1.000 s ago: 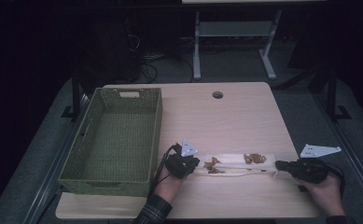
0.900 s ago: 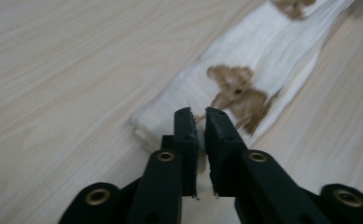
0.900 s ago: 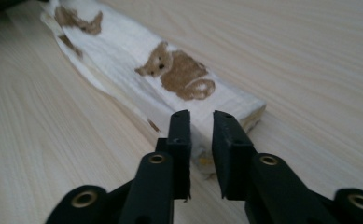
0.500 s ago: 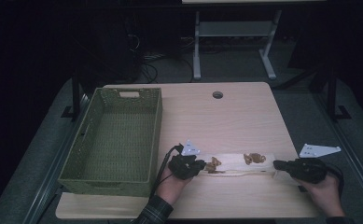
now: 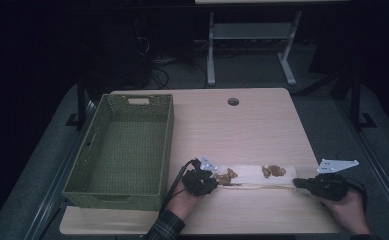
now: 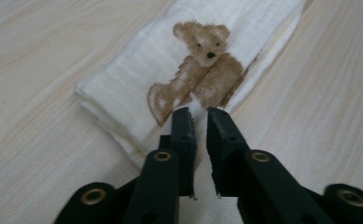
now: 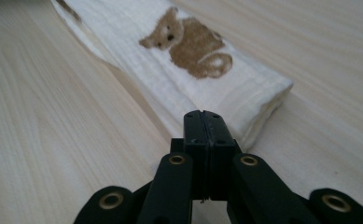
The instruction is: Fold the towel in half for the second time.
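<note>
- The folded bear-print cloth [image 5: 254,176] lies along the desk's [image 5: 242,130] near edge, right of the wicker basket [image 5: 122,150].
- Left gripper [image 6: 198,114]: jaws slightly parted and just opening, nothing pinched.
- Right gripper [image 7: 202,116]: jaws shut at the cloth's end; whether cloth is pinched I cannot tell.
- Best to release both ends gently, keeping the fold flat.

Bare table [image 5: 252,130] beyond the cloth [image 5: 254,176], green basket [image 5: 124,145] walling the left, probably empty.
</note>
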The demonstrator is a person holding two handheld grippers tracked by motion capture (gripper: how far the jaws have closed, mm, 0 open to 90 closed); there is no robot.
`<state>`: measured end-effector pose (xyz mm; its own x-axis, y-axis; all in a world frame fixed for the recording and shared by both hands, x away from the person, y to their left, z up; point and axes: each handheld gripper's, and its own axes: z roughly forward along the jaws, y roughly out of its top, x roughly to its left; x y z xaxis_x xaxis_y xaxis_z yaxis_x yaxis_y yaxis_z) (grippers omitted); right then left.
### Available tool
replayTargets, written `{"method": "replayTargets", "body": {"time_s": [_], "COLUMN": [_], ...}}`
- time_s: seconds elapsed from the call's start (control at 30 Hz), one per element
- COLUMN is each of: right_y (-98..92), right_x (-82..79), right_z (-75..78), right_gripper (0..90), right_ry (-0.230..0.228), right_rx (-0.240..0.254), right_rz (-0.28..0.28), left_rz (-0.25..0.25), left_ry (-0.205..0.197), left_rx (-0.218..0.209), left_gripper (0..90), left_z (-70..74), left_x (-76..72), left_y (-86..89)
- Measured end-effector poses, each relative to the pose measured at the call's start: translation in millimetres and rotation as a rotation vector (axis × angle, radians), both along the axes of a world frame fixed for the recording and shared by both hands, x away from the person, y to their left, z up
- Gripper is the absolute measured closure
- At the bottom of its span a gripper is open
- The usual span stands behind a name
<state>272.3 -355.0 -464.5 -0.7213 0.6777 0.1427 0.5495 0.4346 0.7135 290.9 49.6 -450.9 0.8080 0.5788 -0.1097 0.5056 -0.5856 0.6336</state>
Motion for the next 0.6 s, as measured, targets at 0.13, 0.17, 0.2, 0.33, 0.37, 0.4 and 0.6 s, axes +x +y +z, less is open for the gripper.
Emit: {"method": "replayTargets", "body": {"time_s": [0.13,0.17,0.2,0.33,0.37,0.4,0.6], "right_y": [0.8,3.4,6.6,17.6,18.8,20.0,24.6], "right_x": [-5.9,-7.3,-7.9,-3.3,-0.8,1.2,16.7], "right_z": [8.0,7.1,5.0,-3.4,-4.6,-5.2,-6.7], "right_gripper": [89.7,89.7,89.8,89.8,89.8,89.9,89.9], "right_ry": [-0.022,-0.013,-0.004,0.034,0.031,0.034,0.018], "right_rx": [0.052,0.047,0.041,-0.004,-0.011,-0.018,-0.049], "right_rz": [0.009,0.015,0.023,0.025,0.023,0.017,0.002], "left_rz": [0.005,0.010,0.009,0.011,0.013,0.015,0.035], "left_ry": [-0.025,-0.030,-0.034,-0.046,-0.054,-0.059,-0.069], "left_rx": [-0.017,-0.019,-0.015,-0.013,-0.014,-0.015,-0.025], "left_gripper": [65.9,62.5,59.7,48.5,45.7,43.6,36.0], "left_z": [6.9,6.7,6.2,5.5,5.6,5.8,4.2], "left_x": [-2.4,-2.6,-2.5,-2.8,-3.0,-3.3,-1.3], "left_y": [4.6,5.3,5.9,5.6,5.6,5.9,10.4]}}
